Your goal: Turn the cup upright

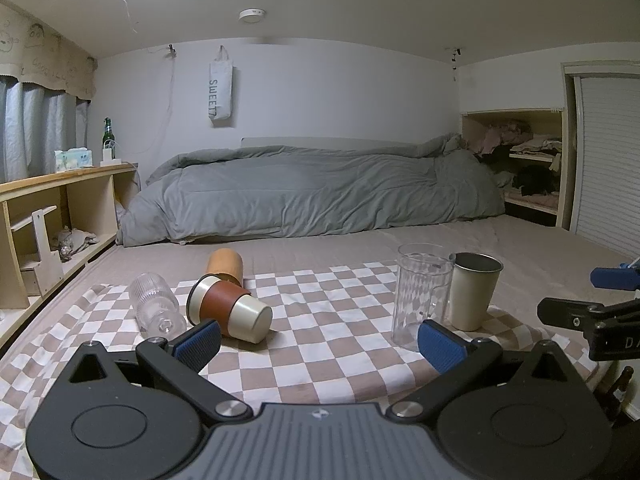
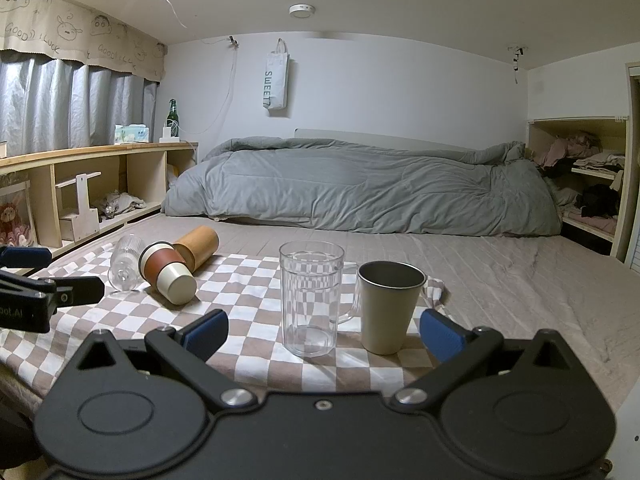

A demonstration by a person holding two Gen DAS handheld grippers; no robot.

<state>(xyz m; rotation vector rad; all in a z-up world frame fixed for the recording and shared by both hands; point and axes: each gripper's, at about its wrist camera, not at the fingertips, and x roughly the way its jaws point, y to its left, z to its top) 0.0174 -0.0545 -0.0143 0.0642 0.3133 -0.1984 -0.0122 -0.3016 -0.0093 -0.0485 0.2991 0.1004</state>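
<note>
Both my jaws wide open, nothing held. Sleeved cup [image 1: 230, 312] lies on its side on checkered cloth [image 1: 320, 360]; clear mug [image 2: 311, 298], steel cup [image 2: 390, 306] upright.

sleeved cup [image 1: 230, 312] left of mug [image 1: 422, 296]

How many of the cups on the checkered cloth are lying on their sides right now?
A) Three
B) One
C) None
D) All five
A: the ribbed clear glass, the cream cup with the brown sleeve and the tan wooden cup lie tipped over, while the clear mug and the metal-lined cup stand upright.
</note>
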